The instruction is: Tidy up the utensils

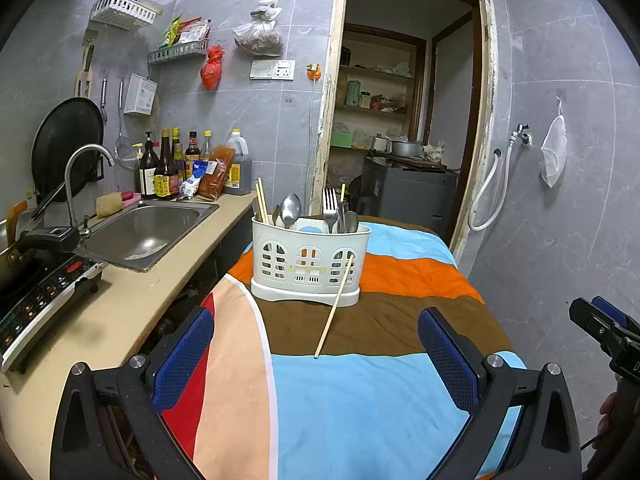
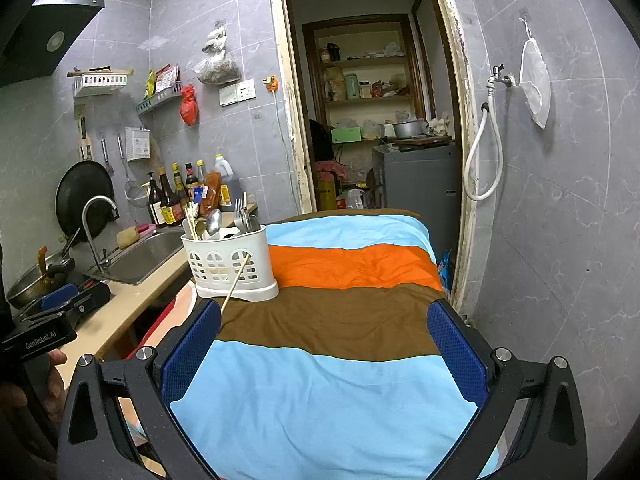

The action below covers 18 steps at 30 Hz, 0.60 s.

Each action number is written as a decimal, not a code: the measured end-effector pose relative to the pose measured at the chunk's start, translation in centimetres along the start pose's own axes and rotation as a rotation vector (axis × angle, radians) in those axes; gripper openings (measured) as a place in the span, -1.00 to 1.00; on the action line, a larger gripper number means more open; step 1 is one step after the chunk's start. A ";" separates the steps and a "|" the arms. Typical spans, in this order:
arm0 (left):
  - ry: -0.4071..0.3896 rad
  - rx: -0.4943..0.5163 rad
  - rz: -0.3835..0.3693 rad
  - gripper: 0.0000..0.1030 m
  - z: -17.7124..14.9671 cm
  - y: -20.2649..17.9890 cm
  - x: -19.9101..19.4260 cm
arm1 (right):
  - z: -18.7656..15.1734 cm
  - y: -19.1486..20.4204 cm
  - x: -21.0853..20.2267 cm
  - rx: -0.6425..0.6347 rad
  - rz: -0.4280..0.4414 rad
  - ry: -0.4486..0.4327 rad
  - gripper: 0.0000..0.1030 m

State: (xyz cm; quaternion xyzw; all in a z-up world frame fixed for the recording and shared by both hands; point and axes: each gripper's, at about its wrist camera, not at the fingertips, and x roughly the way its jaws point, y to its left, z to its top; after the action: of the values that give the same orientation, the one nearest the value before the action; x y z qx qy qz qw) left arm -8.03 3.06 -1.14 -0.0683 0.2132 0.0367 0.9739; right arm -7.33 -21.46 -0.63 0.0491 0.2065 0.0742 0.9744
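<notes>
Striped cloth-covered table [image 1: 360, 400] carries white caddy [image 1: 310, 266]; chopstick [image 1: 334, 308] leans against it.

Striped tabletop [image 1: 360, 400] lies bare up to the utensil caddy [image 1: 308, 264]. One chopstick [image 1: 334, 308] leans across its front. Right of it stays open.

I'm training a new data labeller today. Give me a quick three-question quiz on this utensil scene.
1. True or false: the loose chopstick stands inside the white caddy.
2. The left gripper is: A) open, B) shut on a fork, C) shut on a spoon.
3. Fill in: the caddy stands on the striped ____.

Key
1. False: it leans against the caddy's front, lower end on the cloth.
2. A
3. cloth
</notes>
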 end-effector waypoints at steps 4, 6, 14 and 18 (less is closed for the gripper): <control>0.000 0.000 -0.001 0.99 0.0 0.0 0.0 | 0.0 0.0 -0.1 0.001 -0.001 -0.001 0.97; 0.000 0.001 0.000 0.99 0.0 -0.1 0.0 | 0.0 0.0 0.0 0.002 -0.001 0.000 0.97; -0.002 0.000 0.002 0.99 -0.1 -0.2 -0.1 | 0.0 -0.1 -0.1 0.002 0.000 0.000 0.97; -0.002 0.001 0.002 0.99 -0.1 -0.2 -0.1 | -0.1 -0.1 -0.2 0.003 -0.001 0.001 0.97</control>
State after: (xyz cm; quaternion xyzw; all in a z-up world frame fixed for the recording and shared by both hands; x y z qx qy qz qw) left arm -8.10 2.87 -1.16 -0.0675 0.2123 0.0375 0.9742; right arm -7.49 -21.57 -0.66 0.0505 0.2069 0.0737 0.9743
